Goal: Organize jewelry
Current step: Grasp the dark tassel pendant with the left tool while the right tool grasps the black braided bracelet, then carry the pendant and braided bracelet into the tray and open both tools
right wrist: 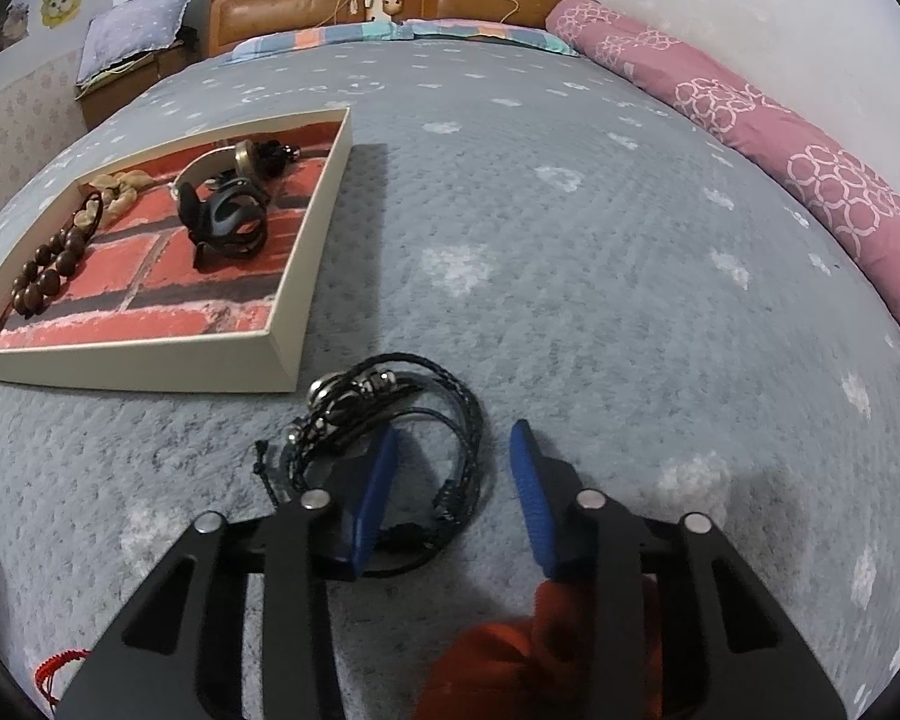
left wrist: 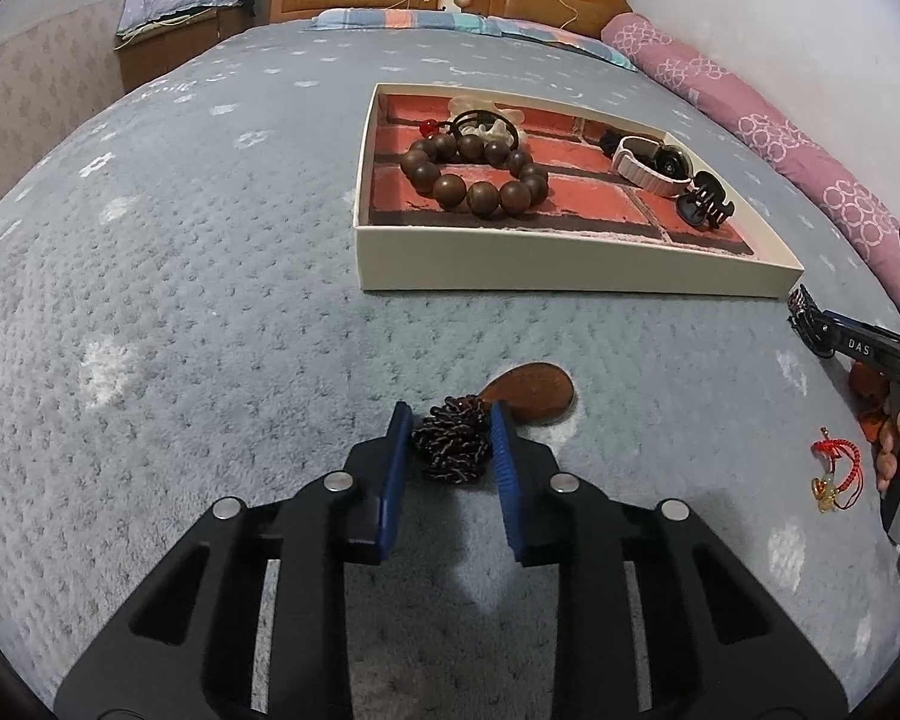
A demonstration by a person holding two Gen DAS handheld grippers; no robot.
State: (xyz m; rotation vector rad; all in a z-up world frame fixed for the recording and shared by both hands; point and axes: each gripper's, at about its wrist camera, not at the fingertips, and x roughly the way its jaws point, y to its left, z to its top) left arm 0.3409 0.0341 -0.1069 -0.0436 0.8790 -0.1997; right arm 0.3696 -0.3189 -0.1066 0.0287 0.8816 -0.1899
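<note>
A dark braided cord [left wrist: 453, 447] bunched on the grey bedspread joins a brown teardrop wooden pendant [left wrist: 534, 396]. My left gripper [left wrist: 450, 411] is shut on the cord bundle, both blue pads touching its sides. A black braided bracelet [right wrist: 390, 414] with metal charms lies by the tray's near corner. My right gripper [right wrist: 456, 429] is open: its left finger [right wrist: 378, 498] sits inside the loop, one strand lies between the pads, and the right pad stands apart from it. The white tray [left wrist: 570, 267] [right wrist: 150, 363] has a brick-pattern lining.
The tray holds a wooden bead bracelet [left wrist: 474, 180], a watch [left wrist: 654, 165], a black hair claw [left wrist: 705, 207] and a hair tie [left wrist: 486, 123]. A red-cord charm [left wrist: 834, 474] lies at the right. Orange fabric [right wrist: 510, 660] sits under the right gripper. A pink bolster [right wrist: 810, 180] lines the wall.
</note>
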